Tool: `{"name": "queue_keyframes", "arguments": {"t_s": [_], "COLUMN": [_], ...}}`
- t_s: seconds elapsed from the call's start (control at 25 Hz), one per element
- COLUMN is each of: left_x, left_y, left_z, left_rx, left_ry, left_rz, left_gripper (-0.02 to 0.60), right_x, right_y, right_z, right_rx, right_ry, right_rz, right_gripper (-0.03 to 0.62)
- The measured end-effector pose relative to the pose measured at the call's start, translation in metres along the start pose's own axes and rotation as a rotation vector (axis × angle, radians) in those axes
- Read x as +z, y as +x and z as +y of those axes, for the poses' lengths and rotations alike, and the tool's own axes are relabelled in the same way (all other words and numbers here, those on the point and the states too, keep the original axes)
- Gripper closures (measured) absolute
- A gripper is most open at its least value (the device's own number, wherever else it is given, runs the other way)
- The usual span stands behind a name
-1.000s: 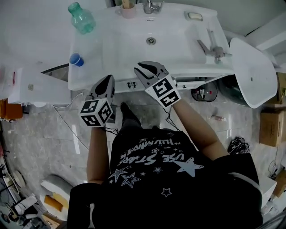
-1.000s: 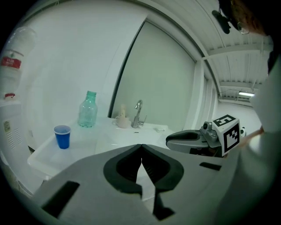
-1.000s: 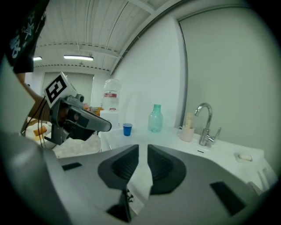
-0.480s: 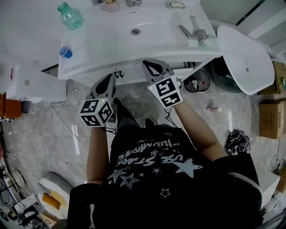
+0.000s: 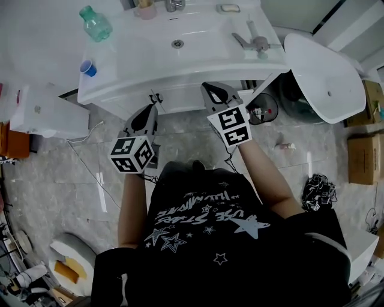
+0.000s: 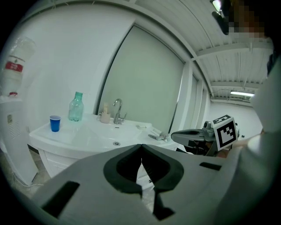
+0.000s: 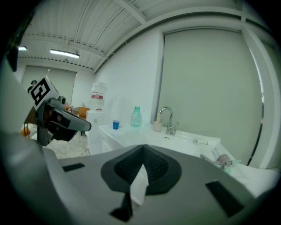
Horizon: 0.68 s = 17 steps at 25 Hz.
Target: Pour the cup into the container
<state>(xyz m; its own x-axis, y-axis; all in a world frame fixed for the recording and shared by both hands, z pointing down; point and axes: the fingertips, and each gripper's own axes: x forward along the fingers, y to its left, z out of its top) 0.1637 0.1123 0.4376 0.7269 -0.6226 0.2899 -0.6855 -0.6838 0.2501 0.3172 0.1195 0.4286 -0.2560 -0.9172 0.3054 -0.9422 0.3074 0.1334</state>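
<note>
A small blue cup point(image 5: 87, 68) stands at the left end of the white sink counter point(image 5: 126, 81), with a green bottle point(image 5: 96, 24) behind it. In the left gripper view the cup point(image 6: 55, 123) and bottle point(image 6: 76, 107) are far off at the left. In the right gripper view the cup point(image 7: 115, 125) and bottle point(image 7: 136, 117) are small near the middle. My left gripper point(image 5: 147, 114) and right gripper point(image 5: 213, 90) hover in front of the counter's edge, apart from it. Both are shut and hold nothing. The left jaws point(image 6: 141, 147) and the right jaws point(image 7: 143, 147) meet at their tips.
A faucet point(image 6: 117, 110) and a pinkish mug point(image 5: 144, 8) stand behind the basin. To the right is a white oval fixture point(image 5: 327, 78), to the left a white cabinet point(image 5: 42, 111). Cables lie on the tiled floor point(image 5: 90, 174). Cardboard boxes point(image 5: 363, 159) sit at the far right.
The sink counter has slid up and away in the head view. Both grippers now stand a little further back from its front edge. The right one has shifted slightly right.
</note>
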Motion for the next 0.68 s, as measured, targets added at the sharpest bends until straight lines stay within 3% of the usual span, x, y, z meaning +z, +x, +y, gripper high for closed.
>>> {"name": "queue_keyframes", "arguments": {"t_s": [0.32, 0.68], "left_x": [-0.012, -0.019], "left_y": [-0.007, -0.045], "left_z": [-0.010, -0.008], "left_rx": [-0.060, -0.097], "left_ry": [-0.007, -0.007], "left_rz": [0.031, 0.057], "left_gripper": [0.572, 0.572], "right_x": [-0.007, 0.001], "right_y": [-0.020, -0.041], "right_z": [0.004, 0.039], "right_rx": [-0.056, -0.085], "right_ry": [0.040, 0.053], "right_rz": [0.031, 0.041], "right_gripper": [0.588, 0.588]}}
